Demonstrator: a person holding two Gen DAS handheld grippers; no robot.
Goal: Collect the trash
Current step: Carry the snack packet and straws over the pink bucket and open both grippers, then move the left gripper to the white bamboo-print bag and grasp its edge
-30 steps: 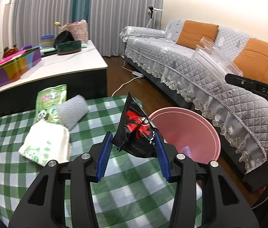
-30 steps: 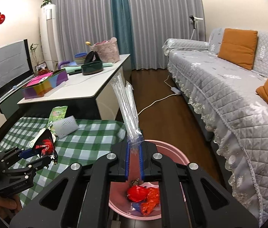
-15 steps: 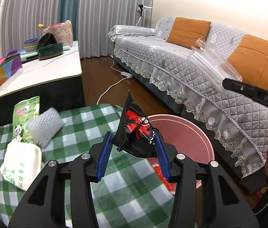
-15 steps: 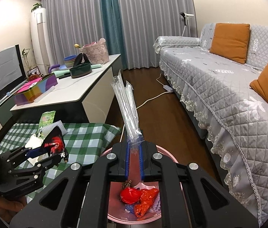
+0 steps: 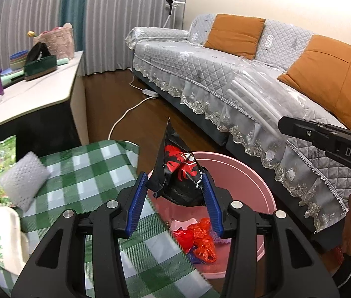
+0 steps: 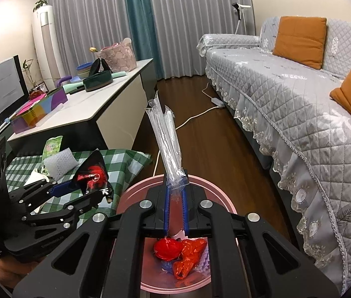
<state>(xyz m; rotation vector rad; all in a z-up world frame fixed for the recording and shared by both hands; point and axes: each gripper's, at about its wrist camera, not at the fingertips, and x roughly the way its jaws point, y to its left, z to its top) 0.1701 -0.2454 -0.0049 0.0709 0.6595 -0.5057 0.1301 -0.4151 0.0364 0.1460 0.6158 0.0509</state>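
My left gripper [image 5: 174, 186] is shut on a black and red snack wrapper [image 5: 175, 166] and holds it over the near rim of the pink bin [image 5: 254, 188]. It also shows in the right wrist view [image 6: 93, 178]. My right gripper [image 6: 175, 193] is shut on a clear plastic straw packet [image 6: 168, 144] above the pink bin [image 6: 215, 193]. The packet shows in the left wrist view [image 5: 254, 99]. Red and blue plastic trash [image 6: 182, 253] lies in the bin.
A green checked tablecloth [image 5: 83, 164] covers the low table, with a grey sponge [image 5: 22, 181], a green packet [image 5: 1, 154] and a white cloth bag [image 5: 1, 233] on it. A grey sofa [image 6: 287, 94] stands on the right, a white counter [image 6: 96, 104] at the back left.
Both grippers have moved toward the bin. The wrapper now hangs over the bin's rim and the straw packet is over the bin's middle. Both grips are unchanged.
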